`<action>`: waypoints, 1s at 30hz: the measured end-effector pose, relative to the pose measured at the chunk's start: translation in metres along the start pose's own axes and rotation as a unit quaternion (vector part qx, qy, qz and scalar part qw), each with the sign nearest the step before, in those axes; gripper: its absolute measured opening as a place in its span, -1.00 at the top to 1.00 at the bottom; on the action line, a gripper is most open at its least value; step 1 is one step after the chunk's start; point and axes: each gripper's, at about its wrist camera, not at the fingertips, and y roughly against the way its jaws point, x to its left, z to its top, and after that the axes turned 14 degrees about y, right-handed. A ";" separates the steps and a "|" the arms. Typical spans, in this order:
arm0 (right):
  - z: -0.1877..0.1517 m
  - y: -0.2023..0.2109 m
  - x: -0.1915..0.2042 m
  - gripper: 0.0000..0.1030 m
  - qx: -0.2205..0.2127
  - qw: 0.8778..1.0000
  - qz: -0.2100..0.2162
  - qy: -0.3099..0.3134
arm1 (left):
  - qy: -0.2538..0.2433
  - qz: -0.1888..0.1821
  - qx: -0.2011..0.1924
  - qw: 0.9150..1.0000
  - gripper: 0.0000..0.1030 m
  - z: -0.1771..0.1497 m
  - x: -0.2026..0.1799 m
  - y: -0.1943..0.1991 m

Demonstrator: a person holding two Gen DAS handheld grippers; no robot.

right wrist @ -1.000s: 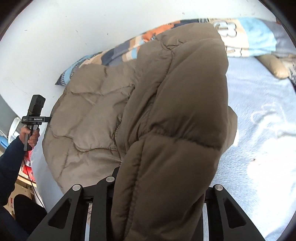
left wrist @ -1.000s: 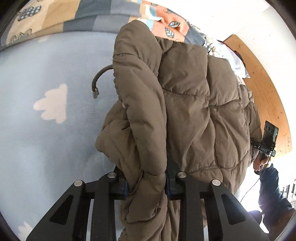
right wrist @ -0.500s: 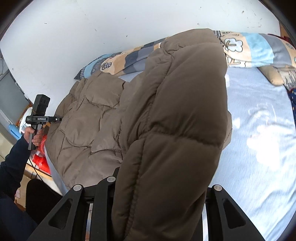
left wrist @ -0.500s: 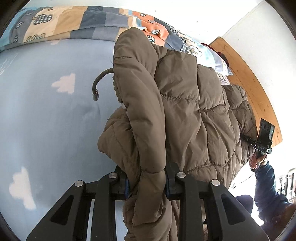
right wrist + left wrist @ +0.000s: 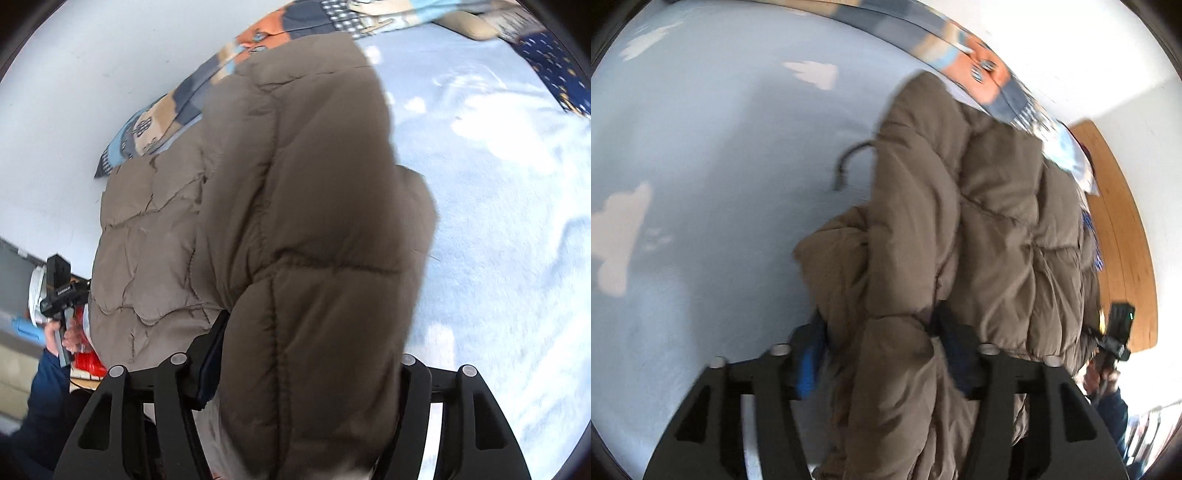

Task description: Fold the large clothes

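A home bedroom: cloud-print bed sheet [image 5: 720, 221], patchwork quilt [image 5: 177, 114], wooden headboard [image 5: 1123, 236].

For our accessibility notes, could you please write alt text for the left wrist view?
A puffy brown jacket hangs between the jaws of the left gripper, which have just been opening, above a pale blue bedsheet with white clouds. At the right edge, a hand holds the other gripper.

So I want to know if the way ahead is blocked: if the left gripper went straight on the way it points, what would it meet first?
The brown puffer jacket. Its padded fold already lies between the left gripper's just-opening jaws and fills the view ahead; the light blue bed sheet seems to lie beneath it.
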 end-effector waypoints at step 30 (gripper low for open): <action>-0.029 -0.043 0.146 -0.52 -0.026 0.982 -0.172 0.077 | -0.142 0.117 -0.124 0.975 -0.31 -0.135 -0.151 -0.046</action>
